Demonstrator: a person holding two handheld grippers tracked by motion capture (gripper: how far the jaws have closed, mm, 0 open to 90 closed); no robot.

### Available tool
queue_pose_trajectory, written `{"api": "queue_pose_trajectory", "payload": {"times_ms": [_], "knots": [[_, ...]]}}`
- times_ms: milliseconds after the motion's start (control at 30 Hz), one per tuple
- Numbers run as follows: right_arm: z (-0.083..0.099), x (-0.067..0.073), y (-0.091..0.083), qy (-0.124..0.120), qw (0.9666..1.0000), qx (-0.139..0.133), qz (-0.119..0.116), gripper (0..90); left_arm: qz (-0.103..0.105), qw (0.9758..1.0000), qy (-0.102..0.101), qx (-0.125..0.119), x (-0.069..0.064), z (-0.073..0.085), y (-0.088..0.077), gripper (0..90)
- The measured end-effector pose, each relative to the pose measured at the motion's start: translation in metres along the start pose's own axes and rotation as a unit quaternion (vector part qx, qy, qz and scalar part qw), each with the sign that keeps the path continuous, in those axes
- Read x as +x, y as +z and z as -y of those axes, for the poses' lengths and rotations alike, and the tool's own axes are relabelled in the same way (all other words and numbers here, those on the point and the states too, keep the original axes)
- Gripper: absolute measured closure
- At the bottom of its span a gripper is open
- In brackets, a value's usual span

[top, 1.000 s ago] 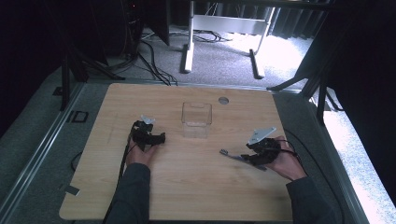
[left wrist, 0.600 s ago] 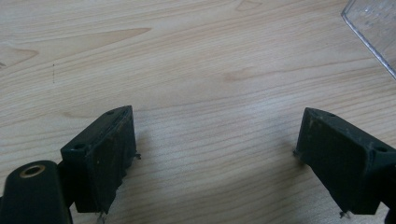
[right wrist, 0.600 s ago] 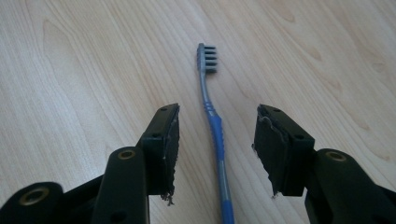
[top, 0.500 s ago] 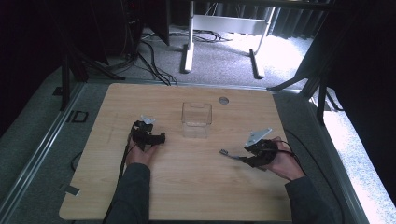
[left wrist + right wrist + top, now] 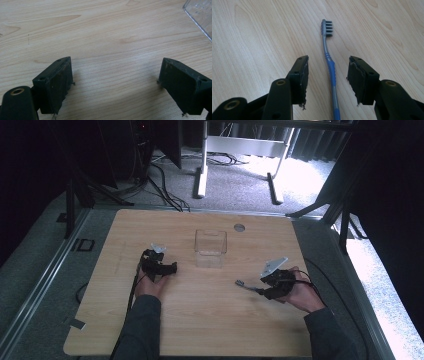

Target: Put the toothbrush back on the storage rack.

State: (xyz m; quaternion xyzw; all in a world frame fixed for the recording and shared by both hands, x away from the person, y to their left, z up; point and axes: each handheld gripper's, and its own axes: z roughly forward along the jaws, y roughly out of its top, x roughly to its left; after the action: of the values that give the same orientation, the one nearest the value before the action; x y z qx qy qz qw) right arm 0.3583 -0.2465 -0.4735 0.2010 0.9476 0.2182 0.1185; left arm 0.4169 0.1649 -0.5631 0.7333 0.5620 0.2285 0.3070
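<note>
We see the right hand-held gripper at about 4 o'clock on the wooden counter, jaws spread wide and straddling a toothbrush without touching it. Its jaws have just been closing a little, with the handle between them; the pads are clear of it on both sides. The toothbrush lies flat on the counter, blue handle between the jaws, grey bristle head pointing to 12 o'clock in the right gripper view. In the high view the toothbrush head sticks out at 9 o'clock from the right hand-held gripper.

The left hand-held gripper sits at about 9 o'clock on the counter, jaws wide apart, bare wood between them, holding nothing. In the high view the left hand-held gripper points toward 3 o'clock.

A clear plastic box stands near the counter's centre, toward 12 o'clock, apart from both grippers; its corner shows at 1 o'clock in the left gripper view.
</note>
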Motion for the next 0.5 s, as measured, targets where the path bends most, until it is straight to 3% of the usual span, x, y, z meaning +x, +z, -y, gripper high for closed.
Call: {"api": "queue_pose_trajectory", "payload": {"times_ms": [500], "knots": [[-0.0044, -0.0011, 0.0073, 0.002, 0.9997, 0.023, -0.005, 52.1, 0.000, 1.0000, 0.000, 0.000, 0.0000, 0.0000, 0.0000, 12.2]]}}
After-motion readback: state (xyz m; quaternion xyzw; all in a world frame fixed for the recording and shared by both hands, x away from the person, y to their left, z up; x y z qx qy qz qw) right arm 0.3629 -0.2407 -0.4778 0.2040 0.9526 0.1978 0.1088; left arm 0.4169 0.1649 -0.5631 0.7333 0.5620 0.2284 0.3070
